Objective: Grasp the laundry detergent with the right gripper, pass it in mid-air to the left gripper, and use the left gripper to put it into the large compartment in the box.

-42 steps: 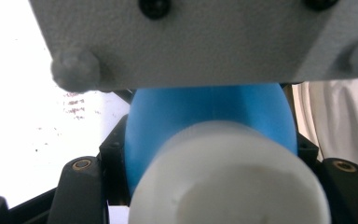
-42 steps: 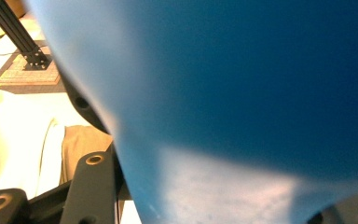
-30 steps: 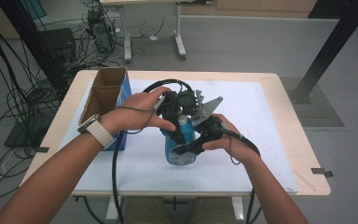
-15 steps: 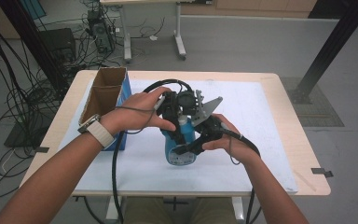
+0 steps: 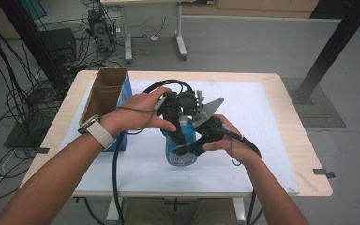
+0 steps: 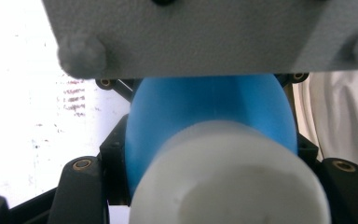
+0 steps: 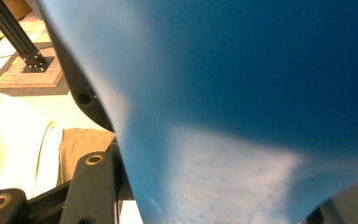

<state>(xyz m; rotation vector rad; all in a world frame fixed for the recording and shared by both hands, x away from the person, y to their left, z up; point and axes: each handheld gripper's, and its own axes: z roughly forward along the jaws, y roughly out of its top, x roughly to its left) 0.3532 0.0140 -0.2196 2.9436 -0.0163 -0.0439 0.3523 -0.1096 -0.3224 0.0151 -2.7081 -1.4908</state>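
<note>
A blue bottle (image 5: 180, 151) with a white cap lies tilted over the white mat, held between both hands. My left gripper (image 5: 177, 121) is shut on the white cap (image 6: 228, 179), with a black jaw on each side of it and the blue shoulder (image 6: 205, 109) beyond. My right gripper (image 5: 191, 146) is shut on the bottle's blue body (image 7: 261, 107), which crowds the right gripper view. The grey plate (image 6: 182, 32) of the right gripper hangs close above the bottle in the left gripper view.
An open cardboard box (image 5: 104, 93) with a blue side stands at the table's left. A white mat (image 5: 248, 117) covers most of the wooden table (image 5: 288, 101). Cables trail from both grippers toward the near edge. Floor cables and desk legs lie beyond the table.
</note>
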